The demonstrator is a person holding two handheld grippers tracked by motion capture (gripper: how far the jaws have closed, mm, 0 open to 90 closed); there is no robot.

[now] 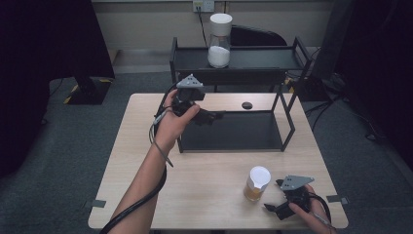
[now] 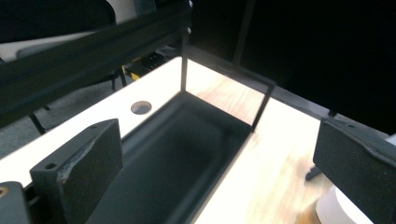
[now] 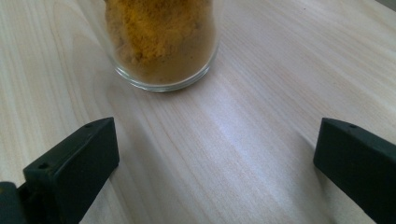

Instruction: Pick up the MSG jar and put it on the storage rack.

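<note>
Right gripper [image 1: 278,196]: I have it low at the desk's near right corner, jaws spread wide with nothing between them. In the right gripper view the bare wood lies between its fingers [image 3: 70,163].
Jar [image 1: 256,184]: it stands upright on the desk [image 1: 209,195] near the front edge, just left of my right gripper and apart from it. It has a white lid and orange-brown powder inside; its glass base [image 3: 161,70] sits just ahead of the open jaws.
Left gripper [image 1: 207,117]: I hold it at the left end of the black rack [image 1: 234,131], above the lower shelf, jaws apart and empty.
Rack: it sits toward the desk's far edge; its lower shelf [image 2: 187,154] runs away between my left jaws.
Second jar [image 1: 219,41]: it has white contents and stands on the rack's top shelf.
</note>
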